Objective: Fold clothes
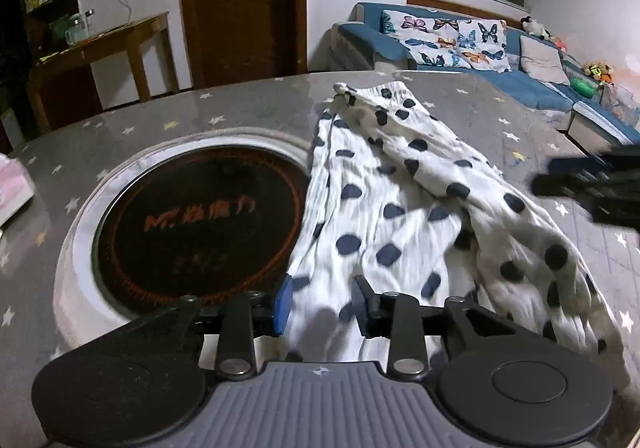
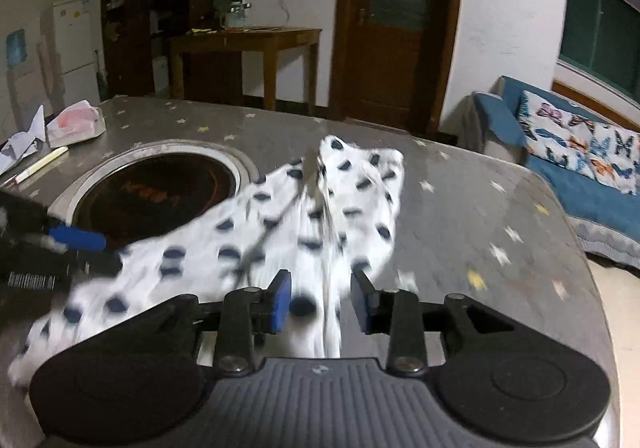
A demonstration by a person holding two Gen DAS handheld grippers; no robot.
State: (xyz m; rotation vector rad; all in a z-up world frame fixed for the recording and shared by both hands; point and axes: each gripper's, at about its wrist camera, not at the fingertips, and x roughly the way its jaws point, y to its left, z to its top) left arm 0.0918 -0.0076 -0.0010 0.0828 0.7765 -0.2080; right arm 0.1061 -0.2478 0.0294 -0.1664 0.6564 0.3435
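A white garment with dark blue dots [image 1: 400, 187] lies crumpled lengthwise on the grey star-patterned table [image 1: 160, 119]. My left gripper [image 1: 324, 304] hovers over its near end, jaws apart, with cloth showing below the gap and neither pad pressing it. In the left wrist view my right gripper [image 1: 592, 187] is a blur at the right edge. In the right wrist view the garment [image 2: 288, 232] is motion-blurred; my right gripper [image 2: 322, 300] stands open over a raised fold near its right edge. My left gripper [image 2: 60, 244] appears at the far left, above the cloth.
A round dark cooktop [image 1: 200, 219] is set into the table left of the garment. A pink-white packet [image 2: 76, 123], folded paper [image 2: 20, 143] and a pen [image 2: 40, 163] lie at the far left. The table's rounded edge [image 2: 592, 260] drops off toward a blue sofa [image 1: 520, 79].
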